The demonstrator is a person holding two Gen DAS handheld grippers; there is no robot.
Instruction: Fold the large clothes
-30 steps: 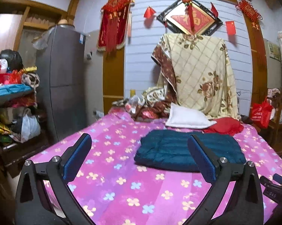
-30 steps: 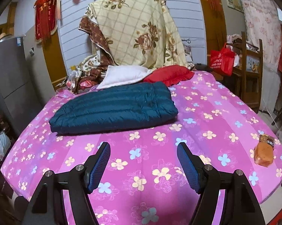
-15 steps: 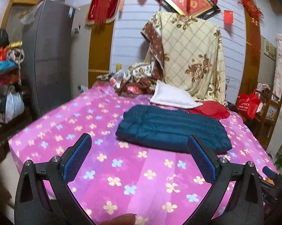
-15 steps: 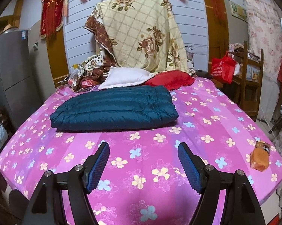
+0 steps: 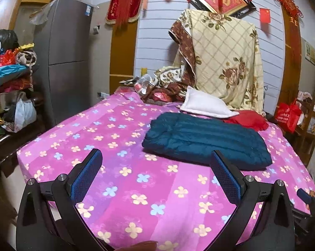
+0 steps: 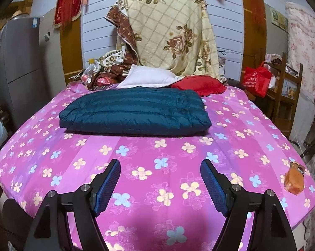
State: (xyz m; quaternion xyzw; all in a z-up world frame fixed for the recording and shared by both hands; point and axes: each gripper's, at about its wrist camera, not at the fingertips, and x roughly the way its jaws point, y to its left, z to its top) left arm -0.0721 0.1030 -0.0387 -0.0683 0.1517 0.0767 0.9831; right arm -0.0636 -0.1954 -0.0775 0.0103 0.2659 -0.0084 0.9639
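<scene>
A dark teal quilted down jacket [image 5: 205, 140] lies folded into a flat rectangle on the pink flowered bed [image 5: 115, 167]. It also shows in the right wrist view [image 6: 134, 110] on the bed [image 6: 157, 167]. My left gripper [image 5: 155, 156] is open and empty, held over the bed's near edge, well short of the jacket and to its left. My right gripper [image 6: 160, 165] is open and empty, over the near part of the bed in front of the jacket.
A white pillow [image 6: 147, 79] and a red cushion [image 6: 199, 84] lie behind the jacket. A floral blanket [image 6: 170, 35] hangs at the head. An orange packet [image 6: 294, 179] lies at the bed's right corner. A grey fridge [image 5: 67, 62] and cluttered shelves [image 5: 8, 87] stand left; a red bag [image 6: 256, 79] and wooden rack stand right.
Both grippers have stayed open and empty. The left view has swung so the jacket sits farther right and the fridge shows more. The right view has drawn back a little and centred on the jacket.
</scene>
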